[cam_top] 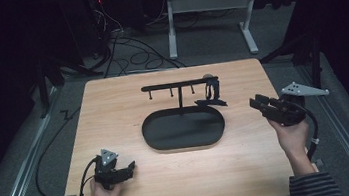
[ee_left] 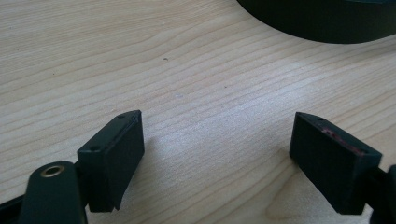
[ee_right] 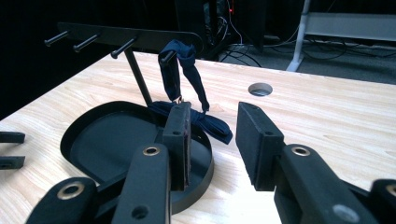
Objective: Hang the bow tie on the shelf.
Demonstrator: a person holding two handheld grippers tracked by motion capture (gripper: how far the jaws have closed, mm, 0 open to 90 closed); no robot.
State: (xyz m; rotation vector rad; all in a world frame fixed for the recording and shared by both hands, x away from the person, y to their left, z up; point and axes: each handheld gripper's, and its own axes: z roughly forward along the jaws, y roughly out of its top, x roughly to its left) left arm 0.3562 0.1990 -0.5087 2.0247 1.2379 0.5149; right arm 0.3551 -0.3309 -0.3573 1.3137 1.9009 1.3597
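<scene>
High view: a pale wooden surface [cam_top: 113, 105] fills the middle of the frame, set on grey carpet in a dark room. At upper centre, beyond its far edge, stand the white legs of another table [cam_top: 171, 28] amid loose black cables [cam_top: 131, 53]. Mid-frame lies one black oval tray [cam_top: 153, 140], and from it rises one black rack [cam_top: 161, 86] with a level bar and four short pegs. One dark strap [cam_top: 211, 93] hangs from the peg at the bar's right end, its lower end on the tray's rim. The left tongs [cam_top: 130, 170] lie at lower left, well apart from the tray. The right tongs [cam_top: 256, 104] sit at right, pointing toward the strap with bare wood between.

Left gripper view: the two black jaws stand wide apart over bare wood grain, gripping nothing; the tray's edge curves across the upper right corner.

Right gripper view: the jaws stand partly apart with nothing between them. Behind them, left of centre, the strap drapes from its peg onto the tray's rim. A round hole [ee_right: 260, 89] pierces the surface at upper centre-right.
</scene>
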